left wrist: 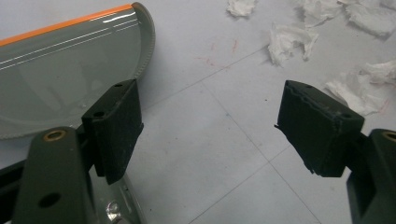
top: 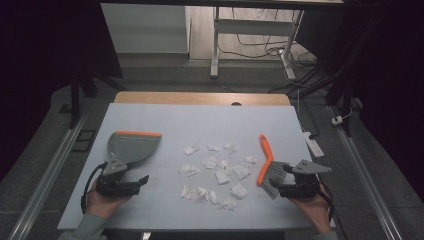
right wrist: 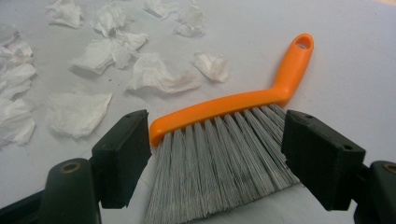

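Note:
A grey dustpan (top: 134, 145) with an orange front lip lies left of centre on the white table, its curved back edge (left wrist: 70, 84) just beyond my left jaw. My left gripper (top: 132, 175) (left wrist: 210, 121) hovers open at the pan's near right side, with bare table between its jaws. To the right lies an orange-handled brush (top: 265, 159) (right wrist: 243, 100) with grey bristles. My right gripper (top: 281, 178) (right wrist: 217, 135) is open, one jaw on each side of the bristles. Several crumpled white paper scraps (top: 215, 175) (left wrist: 287, 42) (right wrist: 159, 74) are scattered between pan and brush.
The white table top (top: 200, 120) ends in a wooden strip at the far edge. Beyond it stand a white desk frame (top: 215, 45) and loose cables on the floor. A power strip (top: 314, 144) lies off the table's right edge. Metal rails run along both sides.

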### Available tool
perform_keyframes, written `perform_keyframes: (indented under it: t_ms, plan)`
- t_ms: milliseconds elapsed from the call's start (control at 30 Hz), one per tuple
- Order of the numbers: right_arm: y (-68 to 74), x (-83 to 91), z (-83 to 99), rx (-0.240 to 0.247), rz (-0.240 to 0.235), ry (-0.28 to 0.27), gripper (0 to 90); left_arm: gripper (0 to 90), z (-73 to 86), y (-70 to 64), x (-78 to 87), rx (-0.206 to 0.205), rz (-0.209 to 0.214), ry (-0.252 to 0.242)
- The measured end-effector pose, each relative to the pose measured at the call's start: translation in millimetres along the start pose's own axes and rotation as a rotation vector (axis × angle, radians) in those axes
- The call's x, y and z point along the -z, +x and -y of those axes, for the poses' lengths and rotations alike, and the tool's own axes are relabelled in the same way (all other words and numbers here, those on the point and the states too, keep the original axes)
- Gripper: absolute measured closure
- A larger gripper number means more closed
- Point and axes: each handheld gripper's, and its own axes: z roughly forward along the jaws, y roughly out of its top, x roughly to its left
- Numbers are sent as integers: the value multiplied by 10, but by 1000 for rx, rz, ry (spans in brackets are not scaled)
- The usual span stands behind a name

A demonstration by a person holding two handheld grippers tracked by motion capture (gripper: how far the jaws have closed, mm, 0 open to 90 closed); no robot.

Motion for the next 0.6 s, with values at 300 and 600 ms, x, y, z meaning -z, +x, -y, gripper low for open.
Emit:
perform_keyframes:
  t_ms: [300, 600]
  plan:
    - [47, 19, -28, 24, -4, 4, 243, 226, -42, -39, -30, -7, 13, -1]
    - [60, 39, -25, 31, 10, 9, 252, 227, -35, -42, -9, -10, 15, -5]
